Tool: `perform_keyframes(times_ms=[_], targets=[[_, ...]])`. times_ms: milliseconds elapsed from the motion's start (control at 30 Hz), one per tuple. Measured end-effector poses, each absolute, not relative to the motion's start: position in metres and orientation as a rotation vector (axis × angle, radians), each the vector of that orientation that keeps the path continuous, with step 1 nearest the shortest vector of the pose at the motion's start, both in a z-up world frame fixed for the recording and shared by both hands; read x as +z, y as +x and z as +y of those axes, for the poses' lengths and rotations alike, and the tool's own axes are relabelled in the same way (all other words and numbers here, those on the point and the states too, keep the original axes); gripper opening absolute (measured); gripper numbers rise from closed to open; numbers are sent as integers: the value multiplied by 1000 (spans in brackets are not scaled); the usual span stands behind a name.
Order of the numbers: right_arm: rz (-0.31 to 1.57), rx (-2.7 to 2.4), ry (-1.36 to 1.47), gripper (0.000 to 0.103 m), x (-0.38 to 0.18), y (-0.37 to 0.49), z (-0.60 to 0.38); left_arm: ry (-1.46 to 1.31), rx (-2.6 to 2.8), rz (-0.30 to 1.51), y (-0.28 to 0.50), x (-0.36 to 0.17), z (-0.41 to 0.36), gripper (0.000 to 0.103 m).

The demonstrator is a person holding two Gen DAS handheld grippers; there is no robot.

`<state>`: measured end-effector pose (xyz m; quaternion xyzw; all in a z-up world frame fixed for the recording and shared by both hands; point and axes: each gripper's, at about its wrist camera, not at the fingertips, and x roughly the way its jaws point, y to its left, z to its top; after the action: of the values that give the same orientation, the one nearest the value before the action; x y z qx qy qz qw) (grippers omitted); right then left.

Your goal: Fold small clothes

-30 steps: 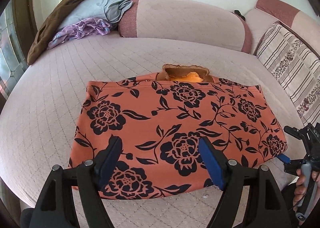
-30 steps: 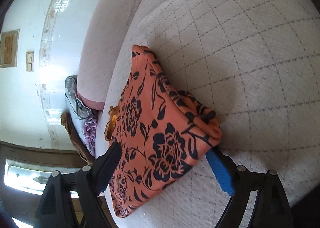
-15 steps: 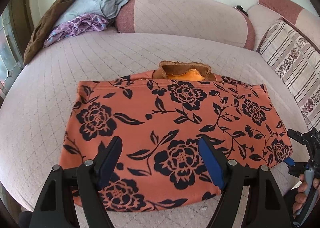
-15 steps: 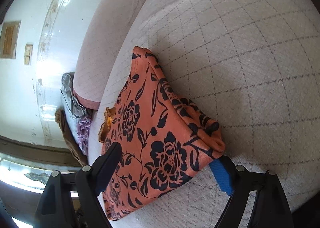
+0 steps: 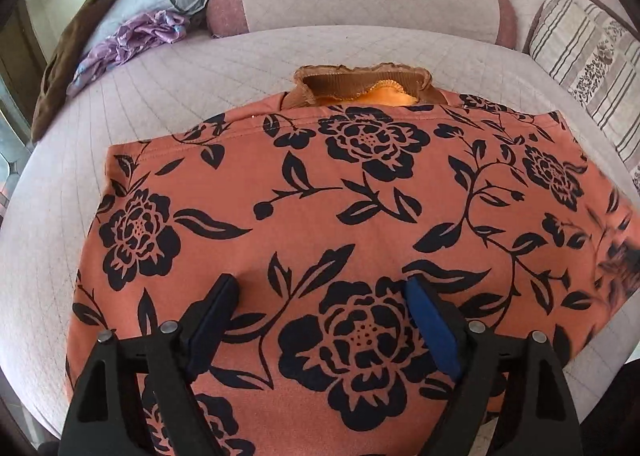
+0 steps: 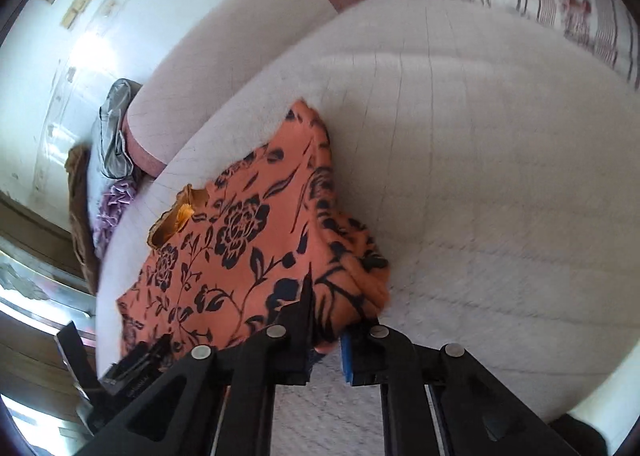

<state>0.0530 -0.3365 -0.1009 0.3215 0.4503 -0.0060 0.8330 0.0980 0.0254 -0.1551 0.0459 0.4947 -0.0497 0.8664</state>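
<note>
Midway through, a floral top [image 5: 340,216] lies spread on the sofa seat [image 5: 200,68], one corner pinched.

Right claw [image 6: 326,340] is clenched on the top's corner at 6 o'clock in its own view, lifting it a little; left claw [image 5: 320,320] hovers released over the near hem, fingers clear of cloth as far as can be judged. By the look of it, sleeves are already tucked under and the cross fold remains. Collar [image 5: 360,86] peeks out at 12 o'clock. Spare clothes [image 5: 152,32] sit heaped at 10 o'clock, a striped cushion [image 5: 580,56] at 2. Motion blur smears the lifted corner; the underside stays hidden.
</note>
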Motion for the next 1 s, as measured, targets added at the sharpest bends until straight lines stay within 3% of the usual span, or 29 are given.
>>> perform_keyframes(times_ms=[100, 133, 200, 233, 267, 367, 500, 767, 800, 833, 867, 1000], targets=[[1095, 35, 773, 16, -145, 62, -346, 89, -89, 1018, 97, -143, 24, 87], [1063, 47, 843, 22, -146, 59, -354, 70, -102, 980, 94, -133, 23, 87], [1041, 72, 923, 61, -138, 54, -369, 46, -131, 933, 93, -121, 21, 87], [1020, 68, 924, 86, -133, 52, -375, 46, -150, 917, 92, -118, 17, 87], [962, 48, 913, 87, -122, 47, -383, 63, -164, 919, 93, -120, 12, 87], [884, 97, 927, 87, -107, 49, -401, 133, -160, 1016, 103, -149, 0, 87], [881, 198, 872, 87, -98, 95, -409, 92, -161, 1013, 102, -156, 6, 89], [1142, 273, 683, 83, -131, 228, -377, 109, -150, 1002, 107, -160, 3, 94], [1138, 279, 668, 80, -132, 236, -373, 107, -150, 999, 105, -161, 5, 95], [1136, 294, 648, 51, -130, 240, -368, 107, -154, 998, 106, -162, 6, 95], [1178, 322, 628, 14, -131, 247, -360, 105, -155, 995, 105, -162, 6, 96], [1140, 225, 398, 14, -111, 246, -338, 107, -160, 981, 105, -164, 7, 98]])
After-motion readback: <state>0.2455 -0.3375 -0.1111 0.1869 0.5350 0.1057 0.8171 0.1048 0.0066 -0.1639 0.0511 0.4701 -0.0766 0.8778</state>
